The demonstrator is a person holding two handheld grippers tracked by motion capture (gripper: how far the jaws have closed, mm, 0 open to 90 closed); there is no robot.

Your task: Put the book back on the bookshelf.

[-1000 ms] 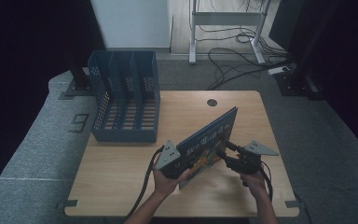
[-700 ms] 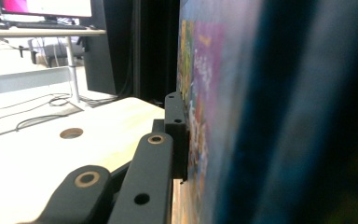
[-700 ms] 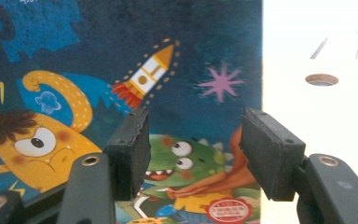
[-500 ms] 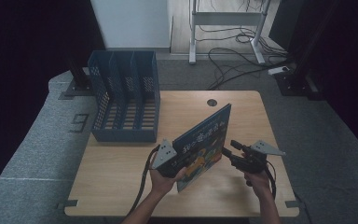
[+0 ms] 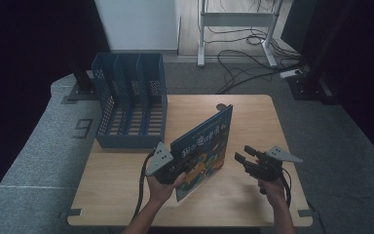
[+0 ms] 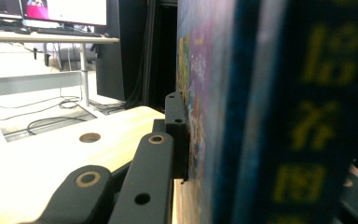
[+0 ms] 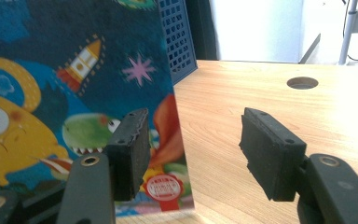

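Observation:
A picture book (image 5: 205,142) with a dark blue cover, a rocket and cartoon monsters stands tilted on its lower edge on the wooden table (image 5: 253,117). My left gripper (image 5: 179,169) is shut on the book's near lower part; in the left gripper view one black finger (image 6: 176,130) presses against the cover (image 6: 270,116). My right gripper (image 5: 241,156) is open, a short way to the right of the book and not touching it. In the right gripper view its fingers (image 7: 193,149) stand apart in front of the cover (image 7: 65,84).
A blue mesh file organizer (image 5: 131,97) with several slots stands at the table's back left, also seen as a blue mesh organizer (image 7: 177,37) behind the book. A round cable hole (image 5: 221,106) lies near the far edge. Cables and desk legs lie on the floor beyond.
My right gripper has drawn back to the right, away from the book's edge, and now stands open. The left gripper keeps its hold and the book stands a little more upright.

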